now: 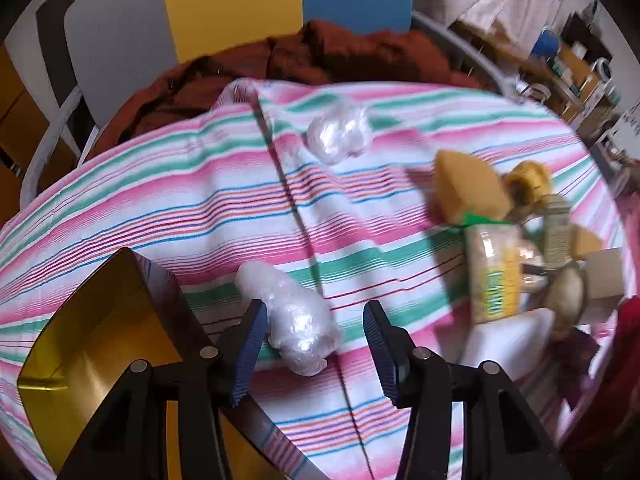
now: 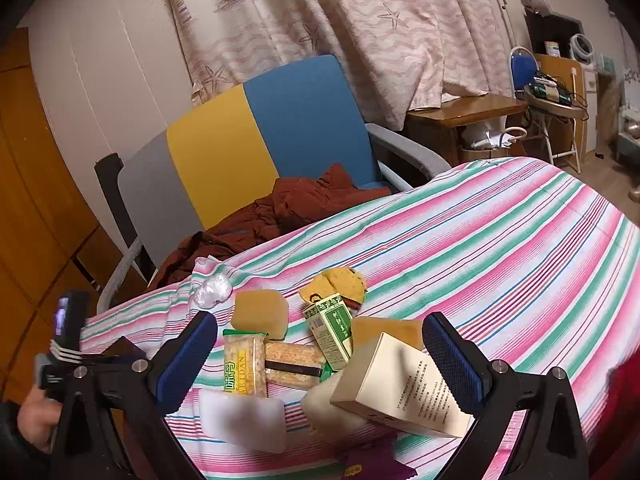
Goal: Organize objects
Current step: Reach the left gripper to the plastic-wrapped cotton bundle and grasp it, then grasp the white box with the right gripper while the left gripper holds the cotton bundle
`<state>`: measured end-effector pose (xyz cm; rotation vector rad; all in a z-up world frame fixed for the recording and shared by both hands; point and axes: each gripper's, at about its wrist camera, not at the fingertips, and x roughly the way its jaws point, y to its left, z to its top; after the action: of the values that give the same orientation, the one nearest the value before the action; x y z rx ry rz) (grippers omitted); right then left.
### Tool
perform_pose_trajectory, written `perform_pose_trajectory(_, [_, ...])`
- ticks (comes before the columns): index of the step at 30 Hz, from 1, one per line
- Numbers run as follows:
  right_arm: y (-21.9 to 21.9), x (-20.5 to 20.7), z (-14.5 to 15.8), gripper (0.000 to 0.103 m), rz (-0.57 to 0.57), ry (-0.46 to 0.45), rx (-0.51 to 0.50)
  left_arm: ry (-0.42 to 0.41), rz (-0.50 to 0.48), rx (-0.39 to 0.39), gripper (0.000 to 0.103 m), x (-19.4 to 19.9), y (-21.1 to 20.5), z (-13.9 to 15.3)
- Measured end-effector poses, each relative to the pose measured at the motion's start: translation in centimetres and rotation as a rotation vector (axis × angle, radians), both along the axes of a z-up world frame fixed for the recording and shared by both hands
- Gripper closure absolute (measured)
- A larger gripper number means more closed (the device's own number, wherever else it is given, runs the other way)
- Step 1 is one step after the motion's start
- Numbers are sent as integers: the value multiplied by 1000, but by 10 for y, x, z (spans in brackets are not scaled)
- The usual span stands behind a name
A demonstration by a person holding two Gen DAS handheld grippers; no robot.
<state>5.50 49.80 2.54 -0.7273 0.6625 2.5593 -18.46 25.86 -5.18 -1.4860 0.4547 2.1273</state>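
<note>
both grippers' fingers spread wide, empty: left gripper, right gripper; snack bar reads "weldan".

Left wrist view rides low over the striped tablecloth, looking forward past its own fingers toward the chair. Right wrist view sits higher and further back, facing that same chair. Both catch the yellow sponge.
</note>
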Motion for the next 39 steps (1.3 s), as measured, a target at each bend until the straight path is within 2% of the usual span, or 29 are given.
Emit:
perform_pose_trajectory(2, [2,1,0,0,-4,4,-11,-22,10,-10,52,-3,0,-7])
perform_pose_trajectory(4, [4,2,-2,0,-11,8,-28,-5,-3,-19,53,-1,2,-10])
perform_pose_trajectory(6, [7,3,-2,0,-22,7,-35,10,-22,-5,68,2,2,-10])
perform_pose_trajectory(7, [8,3,-3,0,-26,7,-36,30,-34,0,71,4,2,-8])
perform_pose_trajectory(11, [11,5,-2,0,-52,11,-37,70,-49,89,72,16,-7,6])
perform_pose_trajectory(15, [19,10,-4,0,-87,18,-59,70,-68,207,72,44,-22,25])
perform_pose_trajectory(21, [29,15,-9,0,-101,-9,-126,54,-158,280,72,106,-19,38])
perform_pose_trajectory(26, [32,13,2,0,16,-94,-120,27,-229,348,72,141,-26,45])
perform_pose_trajectory(29, [37,5,6,0,180,-175,-159,20,-252,373,72,153,-33,47])
perform_pose_trajectory(32, [34,-7,6,0,268,-263,-99,11,-248,410,72,162,-42,51])
perform_pose_trajectory(36, [26,-30,-13,0,422,-445,-46,21,-244,445,72,170,-56,61])
perform_pose_trajectory(39, [21,-40,-21,0,513,-541,0,25,-231,457,72,171,-68,64])
